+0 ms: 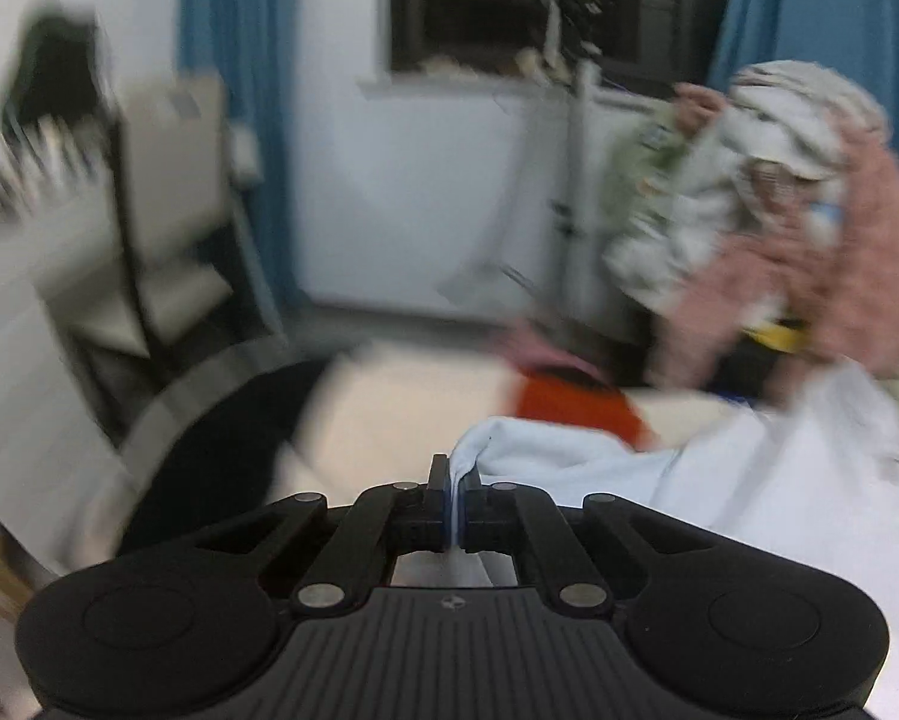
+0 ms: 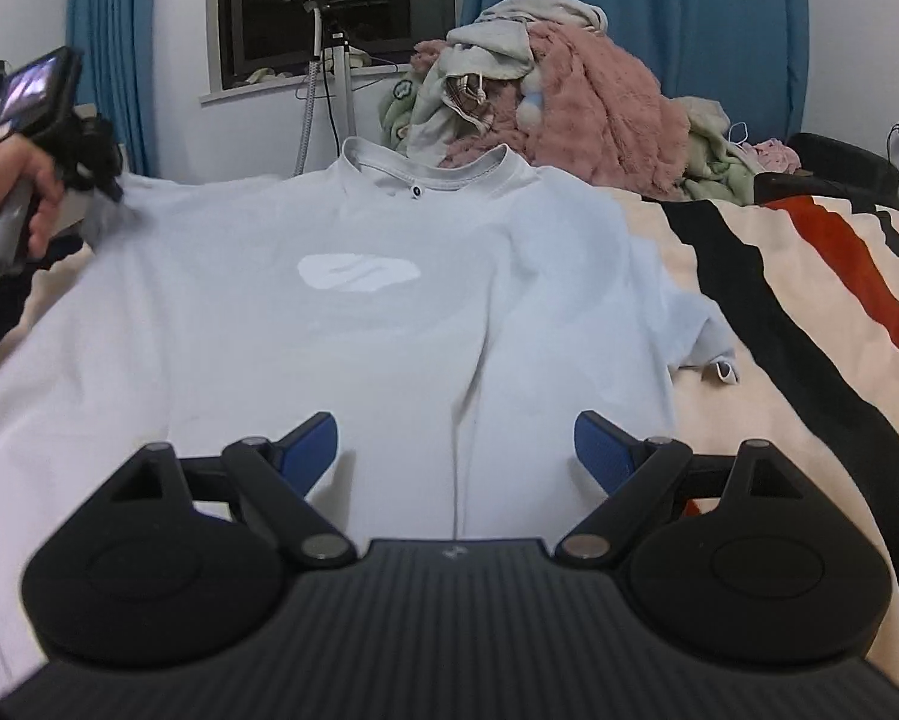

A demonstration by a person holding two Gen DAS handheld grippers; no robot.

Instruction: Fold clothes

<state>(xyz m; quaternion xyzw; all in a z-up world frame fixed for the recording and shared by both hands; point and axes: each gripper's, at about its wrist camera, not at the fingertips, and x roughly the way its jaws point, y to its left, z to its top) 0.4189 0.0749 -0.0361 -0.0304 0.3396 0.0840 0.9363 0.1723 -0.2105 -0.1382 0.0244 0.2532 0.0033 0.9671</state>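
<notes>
Cream bedding with black and red stripes (image 2: 809, 312) covers the bed, and a pale white-blue cotton T-shirt (image 2: 341, 324) lies spread flat on it, collar pointing away. Nearest, the right hand-held gripper (image 2: 455, 450) hovers over the hem, its blue-padded jaws spread wide. At the left sleeve the left hand-held gripper (image 1: 457, 489) is clamped on a pinch of the shirt fabric (that view is blurred). Beyond, a heap of pink fleece and grey clothes (image 2: 557, 96) sits before blue curtains (image 2: 659, 12).
</notes>
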